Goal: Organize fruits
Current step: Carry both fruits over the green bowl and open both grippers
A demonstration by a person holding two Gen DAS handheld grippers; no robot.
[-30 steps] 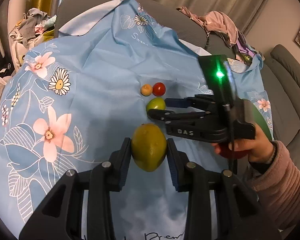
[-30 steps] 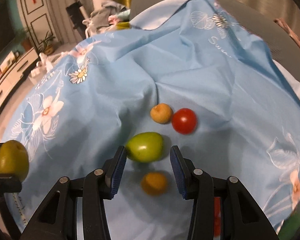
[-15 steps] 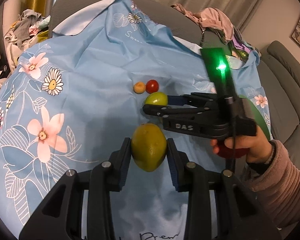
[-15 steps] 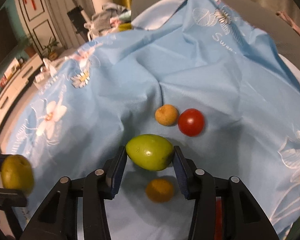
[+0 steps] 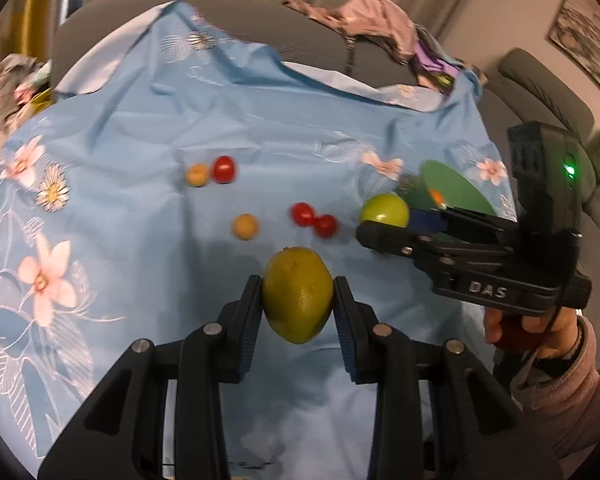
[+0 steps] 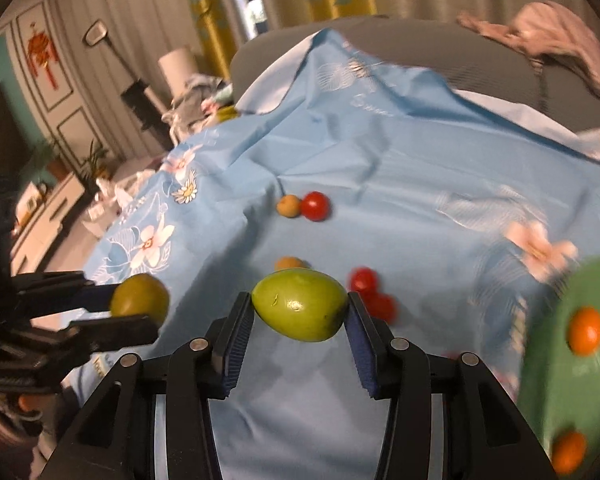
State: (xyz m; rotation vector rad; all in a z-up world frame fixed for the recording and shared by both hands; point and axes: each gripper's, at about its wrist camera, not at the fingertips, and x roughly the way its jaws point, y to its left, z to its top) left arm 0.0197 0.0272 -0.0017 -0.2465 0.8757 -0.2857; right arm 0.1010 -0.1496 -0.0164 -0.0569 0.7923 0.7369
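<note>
Both grippers have swung right since the earlier frame. Left view: left gripper [image 5: 298, 300] clamps a yellowish mango [image 5: 298, 294] above the cloth [image 5: 140, 120]. Right view: right gripper [image 6: 300, 316] clamps a green mango [image 6: 300, 305] near the green plate [image 6: 572, 380].

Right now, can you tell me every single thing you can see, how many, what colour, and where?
Big fruit: 2, yellow-green in the left gripper, brighter green in the right gripper.
Tomatoes: 3, red, on the cloth.
Small round fruits: 2, tan, on the cloth.
Plate: 1, green, right side, holding two orange fruits.
Cloth: 1, blue with flowers, over the sofa.
Clothes: pinkish pile, sofa back.
Left gripper: black, shut.
Right gripper: black, shut.
Hand: pink sleeve.
</note>
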